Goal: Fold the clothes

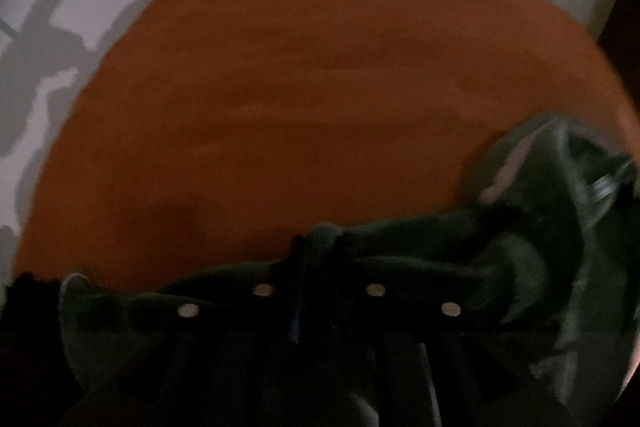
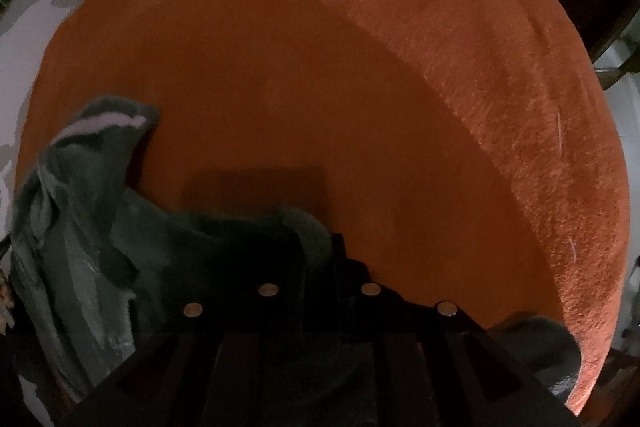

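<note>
Holding the dark green garment (image 1: 420,239) off the orange rug (image 1: 280,87) — left gripper (image 1: 320,247) and right gripper (image 2: 316,247) both clamped on it, bunched, no neat fold showing.

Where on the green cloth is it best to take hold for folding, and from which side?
Grip the green cloth at its edge, from above. Both the left gripper and the right gripper are shut on a bunched hem above the orange surface, and the rest hangs freely.
</note>
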`<state>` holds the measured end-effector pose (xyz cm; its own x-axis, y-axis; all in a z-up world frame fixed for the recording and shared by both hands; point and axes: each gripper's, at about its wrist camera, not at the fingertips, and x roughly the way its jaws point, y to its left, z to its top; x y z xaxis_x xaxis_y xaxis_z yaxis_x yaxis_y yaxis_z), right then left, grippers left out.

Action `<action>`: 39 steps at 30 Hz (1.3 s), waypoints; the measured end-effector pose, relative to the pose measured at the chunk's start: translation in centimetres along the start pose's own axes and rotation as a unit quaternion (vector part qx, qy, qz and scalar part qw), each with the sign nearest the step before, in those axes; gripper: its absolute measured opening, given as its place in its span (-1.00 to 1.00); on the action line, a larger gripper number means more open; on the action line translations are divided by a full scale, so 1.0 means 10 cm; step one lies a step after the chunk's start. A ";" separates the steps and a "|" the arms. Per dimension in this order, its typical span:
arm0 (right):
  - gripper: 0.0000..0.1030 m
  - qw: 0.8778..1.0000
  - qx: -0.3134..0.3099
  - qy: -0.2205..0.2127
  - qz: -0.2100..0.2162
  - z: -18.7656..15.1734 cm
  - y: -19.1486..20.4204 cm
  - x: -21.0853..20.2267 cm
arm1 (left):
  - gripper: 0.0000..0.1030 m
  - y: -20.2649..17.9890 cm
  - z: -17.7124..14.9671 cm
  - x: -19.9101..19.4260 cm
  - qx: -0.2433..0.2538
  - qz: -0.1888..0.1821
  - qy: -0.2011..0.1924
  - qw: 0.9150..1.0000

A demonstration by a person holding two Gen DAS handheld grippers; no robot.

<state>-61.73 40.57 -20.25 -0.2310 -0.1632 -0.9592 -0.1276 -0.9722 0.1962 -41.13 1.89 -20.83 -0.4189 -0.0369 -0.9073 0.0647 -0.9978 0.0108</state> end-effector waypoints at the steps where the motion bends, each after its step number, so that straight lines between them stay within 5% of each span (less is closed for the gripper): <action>1: -0.75 1.000 -0.006 -0.004 0.008 0.01 0.02 -0.05 | -0.46 0.05 0.03 -0.07 -0.010 -0.012 -0.003 1.000; 3: -0.50 0.999 -0.018 -0.016 0.025 0.05 0.06 -0.18 | -0.18 0.07 0.03 -0.26 -0.017 -0.041 -0.028 0.999; 5: 0.18 0.998 -0.030 -0.028 0.042 0.08 0.10 -0.31 | -0.03 -0.03 0.03 -0.44 0.015 -0.059 -0.056 0.997; 9: 0.42 0.992 -0.082 -0.042 0.084 0.14 0.24 -0.47 | 0.23 -0.39 0.09 -0.30 0.128 -0.069 -0.025 0.989; 12: 0.42 0.985 -0.142 0.011 0.093 0.07 0.40 -0.26 | 0.24 -0.71 -0.04 -0.01 0.218 -0.052 0.039 0.974; 16: 0.32 0.977 -0.206 0.054 0.031 -0.01 0.56 0.15 | 0.19 -0.90 -0.20 0.31 0.240 -0.051 0.081 0.966; 17: -0.11 0.975 -0.212 0.059 0.022 -0.02 0.57 0.22 | -0.25 -0.91 -0.22 0.31 0.239 -0.052 0.072 0.967; 18: -0.27 0.974 -0.217 0.065 0.014 -0.04 0.58 0.28 | -0.72 -0.92 -0.23 0.30 0.239 -0.051 0.063 0.968; 20: -0.72 0.975 -0.213 0.054 0.018 -0.05 0.57 0.25 | -0.80 -0.98 -0.24 0.18 0.240 -0.028 0.019 0.970; 24: -0.84 0.986 -0.165 -0.024 0.018 -0.01 0.49 -0.17 | -1.00 -0.90 0.07 -0.20 0.168 -0.005 -0.068 0.983; 26: -0.86 0.985 -0.155 -0.073 0.010 0.06 0.49 -0.42 | -1.00 -0.83 0.29 -0.40 0.119 -0.001 -0.111 0.987; 29: -0.86 0.983 -0.152 -0.103 0.004 0.21 0.65 -0.52 | -1.00 -0.93 0.55 -0.48 0.144 0.010 -0.119 0.982; 34: -0.85 0.980 -0.190 -0.044 -0.029 0.09 0.69 -0.37 | -0.91 -0.97 0.46 -0.27 0.197 -0.017 -0.026 0.980; 36: -0.80 0.982 -0.186 -0.013 -0.024 0.05 0.59 -0.24 | -0.30 -0.94 0.38 -0.17 0.209 -0.015 0.020 0.978; 39: -0.50 0.988 -0.152 0.023 0.021 0.11 0.34 -0.18 | -0.04 -0.88 0.27 -0.01 0.223 -0.014 0.088 0.971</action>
<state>-62.82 37.76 -17.64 -0.1857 -0.2055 -0.9609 0.1783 -0.9687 0.1728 -44.12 10.54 -19.69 -0.2510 -0.0392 -0.9672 -0.3596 -0.9239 0.1308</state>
